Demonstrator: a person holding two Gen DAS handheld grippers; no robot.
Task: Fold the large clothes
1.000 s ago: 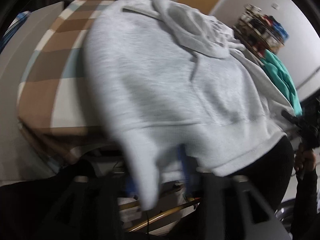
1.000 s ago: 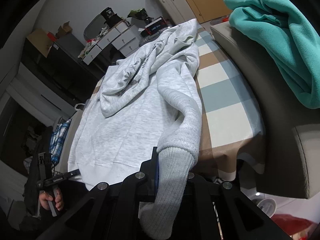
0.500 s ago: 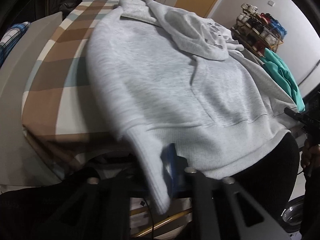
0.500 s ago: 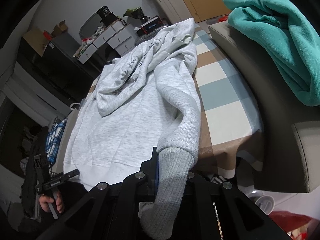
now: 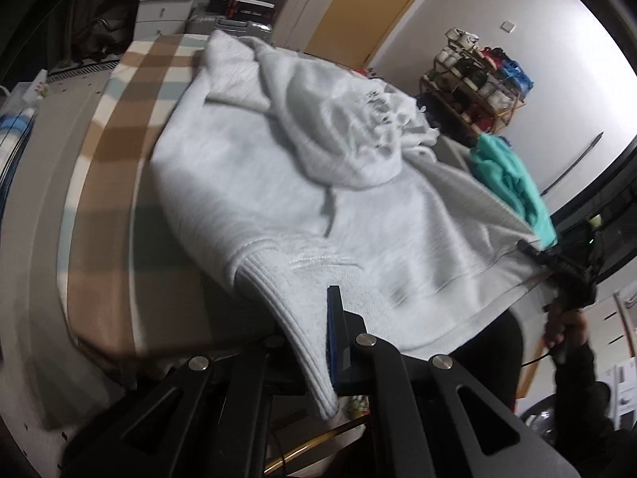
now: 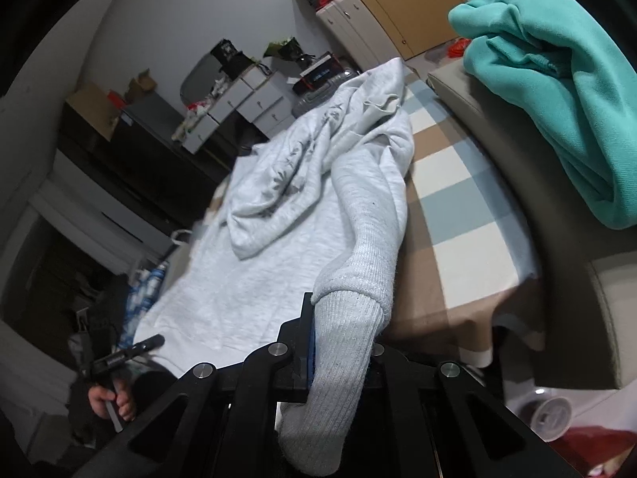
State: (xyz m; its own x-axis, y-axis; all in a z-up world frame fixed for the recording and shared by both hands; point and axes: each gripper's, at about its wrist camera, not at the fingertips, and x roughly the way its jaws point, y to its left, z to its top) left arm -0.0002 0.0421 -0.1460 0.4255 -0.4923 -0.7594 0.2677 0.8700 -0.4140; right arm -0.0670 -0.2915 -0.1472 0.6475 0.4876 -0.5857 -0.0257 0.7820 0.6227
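Now, in the left wrist view, the left gripper is clamped on the ribbed cuff of one sleeve of the grey hoodie, which lies front up on the checked cloth over the table. Its jaws have just been closing, with the cuff between them. The hood sits bunched on the chest. At the far right edge the right gripper shows in the person's hand, with a teal garment behind it.

In the right wrist view, the right gripper is pinched on the other cuff, whose end hangs down past the jaws. The sleeve arches up from the body of the hoodie. The left gripper shows low at the left.

The risk, as a judgement: each grip sits on thick rib near the cuff's edge, so a sharp pull could slide a cuff out. The loose hood may also drag or fold under when the sleeves cross, leaving a lumpy fold, and the hem hanging off the near edge could pull the hoodie toward the floor.

Against a second ago, the left jaws stood apart around the cuff; they now grip it, and the left view looks from higher, with more of the far cabinets in sight. The right view has hardly changed.
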